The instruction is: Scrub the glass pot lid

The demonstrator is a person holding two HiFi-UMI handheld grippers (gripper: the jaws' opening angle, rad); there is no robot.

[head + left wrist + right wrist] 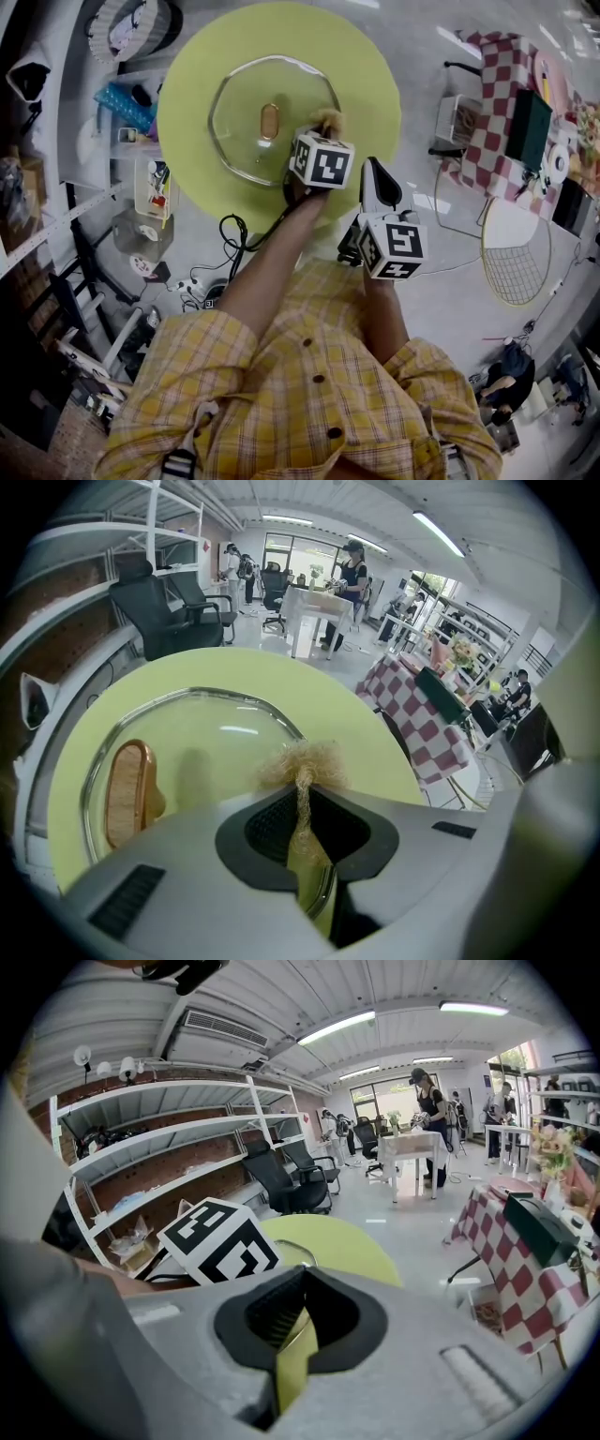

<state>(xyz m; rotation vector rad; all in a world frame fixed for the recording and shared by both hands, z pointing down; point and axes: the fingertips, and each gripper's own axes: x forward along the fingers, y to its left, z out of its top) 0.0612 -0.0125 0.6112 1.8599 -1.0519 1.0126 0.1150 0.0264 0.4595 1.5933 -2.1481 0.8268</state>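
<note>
Glass pot lid (239,122) lies flat on the round green table (366,75), wooden handle (269,120) up. Left gripper (302,808), jaws pinched on a tan fibre scrubber (305,761), holds it over the lid's right rim. Right gripper (298,1330) hangs just beside, clear of the lid, jaws nearly together on nothing. Risk: with nothing bracing the lid, it may slide or tip under rim pressure, and the thinly pinched scrubber may slip out.

Glass lid (239,112) occupies the table (366,75) centre, its wooden knob (269,121) protruding upward. Bare passage runs along the table's far and right edges.
</note>
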